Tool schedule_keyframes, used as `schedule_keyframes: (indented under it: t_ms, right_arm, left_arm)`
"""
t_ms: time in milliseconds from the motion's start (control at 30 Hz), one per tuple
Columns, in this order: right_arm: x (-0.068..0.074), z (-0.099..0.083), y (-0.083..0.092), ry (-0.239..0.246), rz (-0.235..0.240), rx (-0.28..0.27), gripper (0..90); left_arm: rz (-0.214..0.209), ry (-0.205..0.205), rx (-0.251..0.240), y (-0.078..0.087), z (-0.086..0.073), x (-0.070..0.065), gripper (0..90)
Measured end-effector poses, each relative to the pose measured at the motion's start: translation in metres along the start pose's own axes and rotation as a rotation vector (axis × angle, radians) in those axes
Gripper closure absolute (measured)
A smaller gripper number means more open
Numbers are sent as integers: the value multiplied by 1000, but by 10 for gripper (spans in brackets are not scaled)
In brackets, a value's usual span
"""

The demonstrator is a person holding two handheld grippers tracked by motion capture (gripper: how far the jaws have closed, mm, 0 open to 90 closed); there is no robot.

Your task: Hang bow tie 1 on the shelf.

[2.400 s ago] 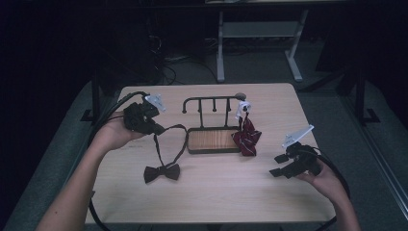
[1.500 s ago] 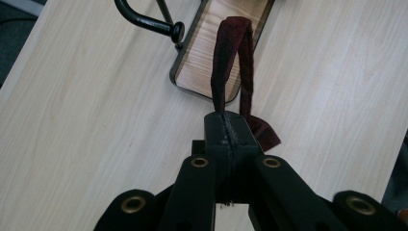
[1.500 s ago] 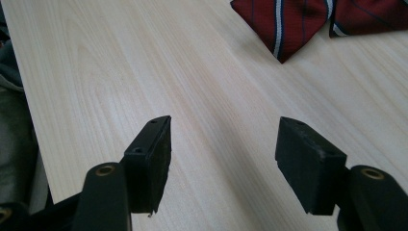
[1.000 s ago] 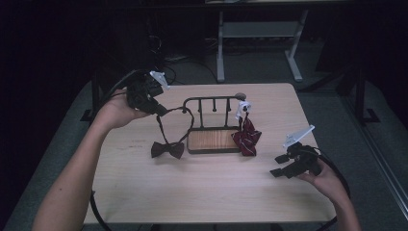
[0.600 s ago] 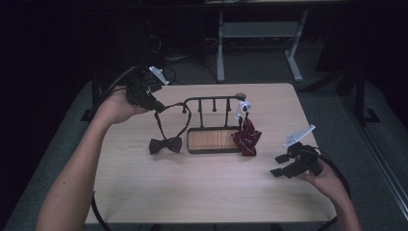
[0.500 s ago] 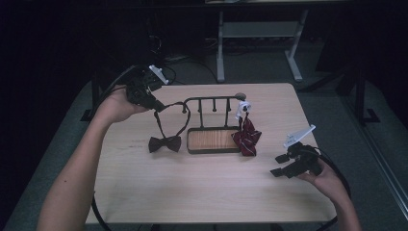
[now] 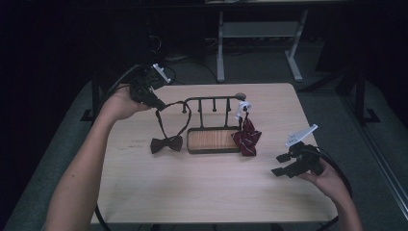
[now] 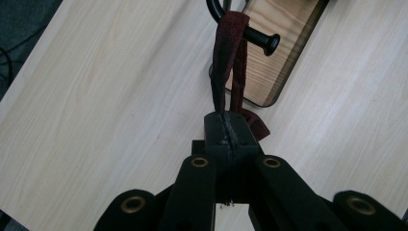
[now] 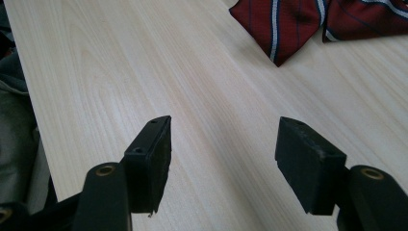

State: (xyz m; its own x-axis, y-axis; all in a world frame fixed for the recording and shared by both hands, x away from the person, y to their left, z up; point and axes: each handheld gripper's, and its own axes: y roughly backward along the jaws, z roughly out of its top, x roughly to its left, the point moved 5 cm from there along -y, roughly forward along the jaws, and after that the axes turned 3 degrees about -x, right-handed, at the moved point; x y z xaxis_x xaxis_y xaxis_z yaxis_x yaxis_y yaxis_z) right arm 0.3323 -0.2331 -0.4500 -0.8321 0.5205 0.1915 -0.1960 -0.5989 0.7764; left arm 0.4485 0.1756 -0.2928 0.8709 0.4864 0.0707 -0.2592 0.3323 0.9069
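Left tongs: clamped fully shut on the strap of the dark bow tie, held up over the far left part of the surface. The strap runs from the tongs down to the bow, which rests on the surface just left of the rack; in the left gripper view the strap loops over the rack's end peg. Right tongs: jaws wide apart, holding nothing, low over the near right of the surface. Striped red tie hangs from the rack's right end, its tip beyond the right tongs.
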Motion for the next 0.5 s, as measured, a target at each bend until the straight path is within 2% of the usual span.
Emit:
schedule_keyframes:
  t_ms: [500]
  right_arm:
    - [0,1,3,0,-6,-4,372]
  left_arm:
    - [17,10,24,-6,1,4,894]
